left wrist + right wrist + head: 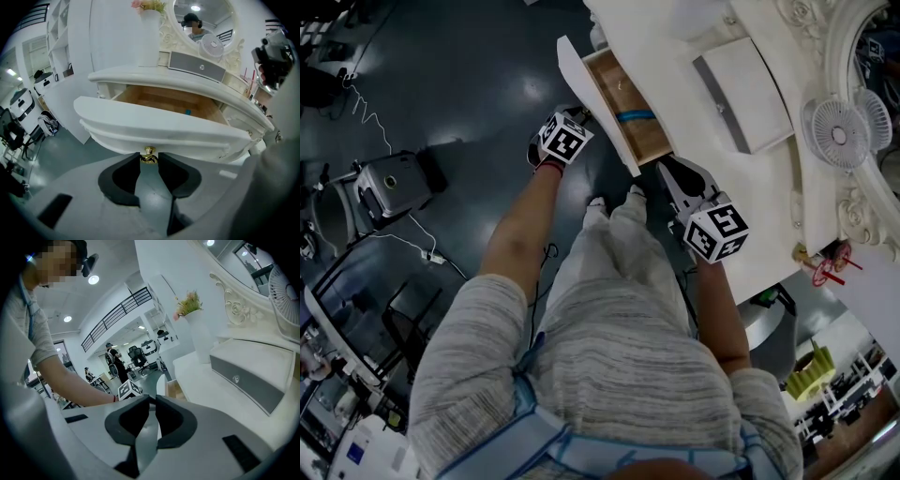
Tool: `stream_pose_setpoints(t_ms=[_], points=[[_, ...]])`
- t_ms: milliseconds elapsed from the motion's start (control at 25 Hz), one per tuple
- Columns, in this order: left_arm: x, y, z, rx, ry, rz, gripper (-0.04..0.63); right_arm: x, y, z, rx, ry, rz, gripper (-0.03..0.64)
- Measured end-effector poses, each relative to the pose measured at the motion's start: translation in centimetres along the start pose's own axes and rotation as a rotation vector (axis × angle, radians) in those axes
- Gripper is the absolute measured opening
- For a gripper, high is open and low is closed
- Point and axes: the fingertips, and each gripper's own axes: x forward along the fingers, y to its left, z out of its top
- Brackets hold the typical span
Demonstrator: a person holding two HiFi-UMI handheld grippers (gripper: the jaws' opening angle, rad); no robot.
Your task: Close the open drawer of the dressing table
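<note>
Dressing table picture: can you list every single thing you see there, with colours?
Dressing table: one, white, in front of the person.
Drawer: one, white front, wooden inside, pulled open.
Knob: one, gold, on the drawer front.
Blue thing: one, inside the drawer; too small to name.
Box: one, grey front, on the tabletop.
Fan: one, white, beside the mirror.
Mirror: one, white carved frame, behind the tabletop.
Vase: one, white, pink flowers, on the tabletop.
Left claw: one, grey with black pads, open, knob between its tips.
Right claw: one, same colours, tips nearly together, empty, beside the drawer.
Arms: two, bare, holding the claws.
</note>
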Motion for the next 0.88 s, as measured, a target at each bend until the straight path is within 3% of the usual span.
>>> stream_pose_setpoints(t_ms=[880], points=[[4.1,-2.2,6.9,0.006,-0.043,-0.051,0.117,-1.7,-3.8,0.2,0.043,-0.019,-0.065,0.012]])
